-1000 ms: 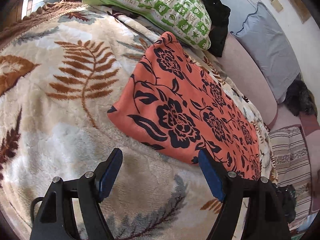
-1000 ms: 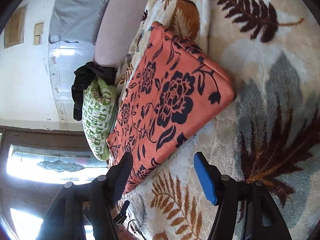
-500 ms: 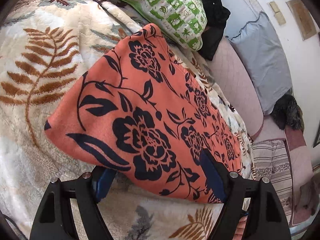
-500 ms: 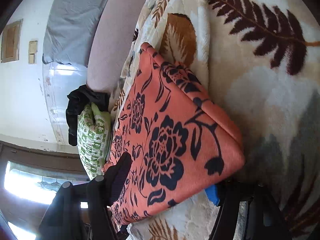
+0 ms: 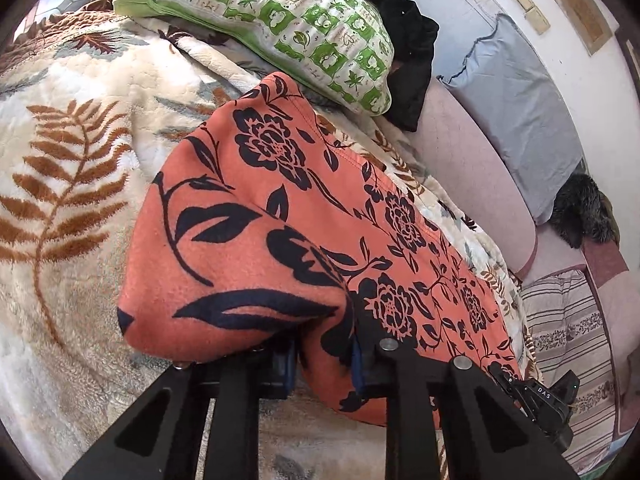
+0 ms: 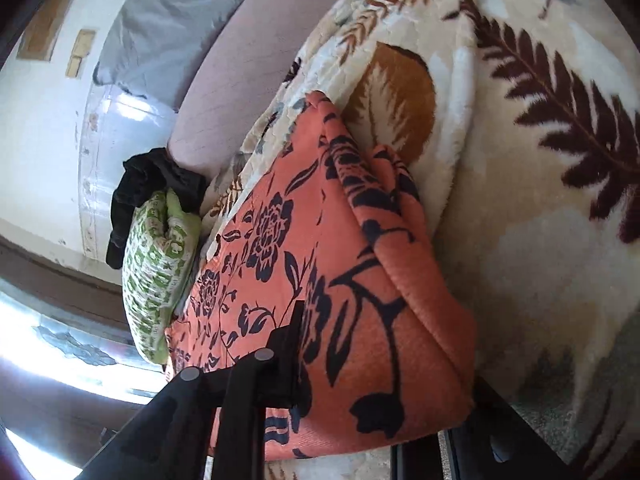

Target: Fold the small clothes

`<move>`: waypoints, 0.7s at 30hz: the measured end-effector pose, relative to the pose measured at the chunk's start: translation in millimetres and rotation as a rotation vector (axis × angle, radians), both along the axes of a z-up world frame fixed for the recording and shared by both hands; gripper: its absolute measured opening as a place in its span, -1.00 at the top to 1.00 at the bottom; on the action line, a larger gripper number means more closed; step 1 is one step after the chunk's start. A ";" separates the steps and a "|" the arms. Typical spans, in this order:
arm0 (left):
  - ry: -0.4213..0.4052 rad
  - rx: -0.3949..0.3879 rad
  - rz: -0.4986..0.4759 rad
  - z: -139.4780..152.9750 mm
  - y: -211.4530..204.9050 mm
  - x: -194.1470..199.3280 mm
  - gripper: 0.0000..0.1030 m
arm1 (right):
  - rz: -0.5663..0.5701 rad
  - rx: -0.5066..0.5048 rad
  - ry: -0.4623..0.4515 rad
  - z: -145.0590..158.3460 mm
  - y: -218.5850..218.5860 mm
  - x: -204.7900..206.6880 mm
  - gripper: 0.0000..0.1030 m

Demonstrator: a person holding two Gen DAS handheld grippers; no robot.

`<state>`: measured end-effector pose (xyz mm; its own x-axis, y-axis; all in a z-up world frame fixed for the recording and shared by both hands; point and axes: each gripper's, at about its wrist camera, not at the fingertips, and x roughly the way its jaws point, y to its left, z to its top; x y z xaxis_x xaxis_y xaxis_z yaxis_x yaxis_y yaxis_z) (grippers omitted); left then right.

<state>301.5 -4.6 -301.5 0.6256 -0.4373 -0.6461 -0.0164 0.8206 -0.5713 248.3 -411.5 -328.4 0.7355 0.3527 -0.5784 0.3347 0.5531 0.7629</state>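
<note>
Two views: we take the left wrist first, then the right.
Left wrist, cloth: we see the orange floral cloth (image 5: pixel 280 216) lying on the fern-print blanket (image 5: pixel 68 184) of the bed, below the green pillow (image 5: pixel 280 20).
Left wrist, tongs: our left tongs (image 5: pixel 324 364) are closing, a bunched near edge of cloth pinched between them.
Right wrist, cloth: the cloth's other corner (image 6: pixel 400 360) is lifted.
Right wrist, tongs: our right tongs (image 6: pixel 384 408) are closing on that fold.

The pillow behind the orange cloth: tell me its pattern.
Pillow: white and green checks with small leaf and flower prints, clearest in the left wrist view.
</note>
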 end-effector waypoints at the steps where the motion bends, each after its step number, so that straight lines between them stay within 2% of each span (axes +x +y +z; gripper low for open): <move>1: -0.001 -0.007 0.004 0.6 1.0 -0.8 0.64 | 0.001 -0.021 -0.016 5.1 2.2 -1.3 0.64; 8: -0.026 -0.054 0.033 12.9 10.2 -26.2 0.72 | -0.024 -0.111 -0.103 35.9 11.0 -25.4 0.69; 14: -0.013 -0.053 0.014 19.6 17.4 -73.3 0.72 | -0.032 -0.182 -0.105 55.9 19.4 -70.9 0.70; 18: -0.008 -0.032 0.003 18.9 23.7 -108.5 0.72 | -0.050 -0.132 -0.079 46.9 14.6 -114.8 0.70; 21: 0.000 -0.030 0.012 14.3 32.9 -123.8 0.74 | -0.050 -0.095 -0.022 30.6 14.4 -135.8 0.68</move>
<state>177.8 28.3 -287.2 0.6312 -0.4491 -0.6324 -0.0259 0.8027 -0.5959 112.5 -397.2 -297.8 0.7637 0.2593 -0.5912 0.3475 0.6067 0.7150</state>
